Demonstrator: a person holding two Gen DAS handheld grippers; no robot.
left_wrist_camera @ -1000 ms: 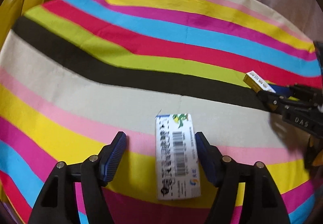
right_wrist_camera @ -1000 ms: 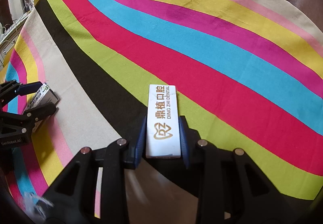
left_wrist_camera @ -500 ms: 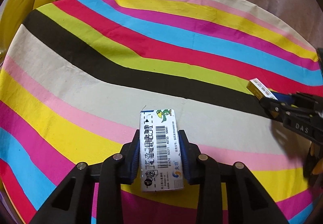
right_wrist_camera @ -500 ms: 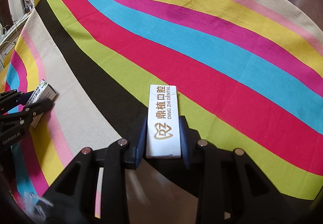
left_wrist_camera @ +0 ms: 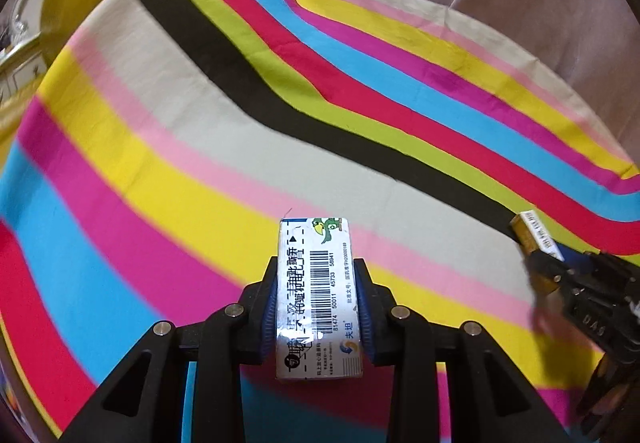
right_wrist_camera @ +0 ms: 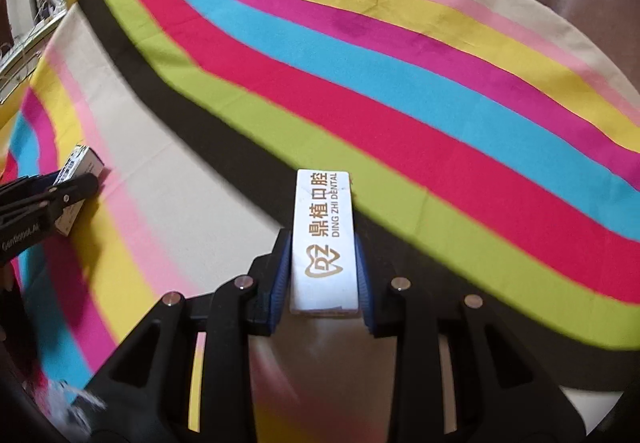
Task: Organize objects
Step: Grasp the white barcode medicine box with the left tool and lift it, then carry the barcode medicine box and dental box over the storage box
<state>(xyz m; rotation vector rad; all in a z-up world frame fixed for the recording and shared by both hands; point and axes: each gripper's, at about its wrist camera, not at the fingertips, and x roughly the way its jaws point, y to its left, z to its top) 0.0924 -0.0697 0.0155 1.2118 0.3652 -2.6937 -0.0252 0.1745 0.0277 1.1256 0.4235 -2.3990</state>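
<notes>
1. We are clamping the left gripper (left_wrist_camera: 318, 307) fingers on the barcode box (left_wrist_camera: 318, 299), lower centre.
2. We are gripping the white box (right_wrist_camera: 323, 243) in the right gripper (right_wrist_camera: 323, 275), keeping both level above the bench (right_wrist_camera: 400, 115).

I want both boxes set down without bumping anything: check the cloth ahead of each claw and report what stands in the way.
Nothing visible does. The left claw is shut on the barcode box, the right claw on the white dental box. The striped cloth ahead of both is bare. Only the other claw and its box sit off to each side.
</notes>
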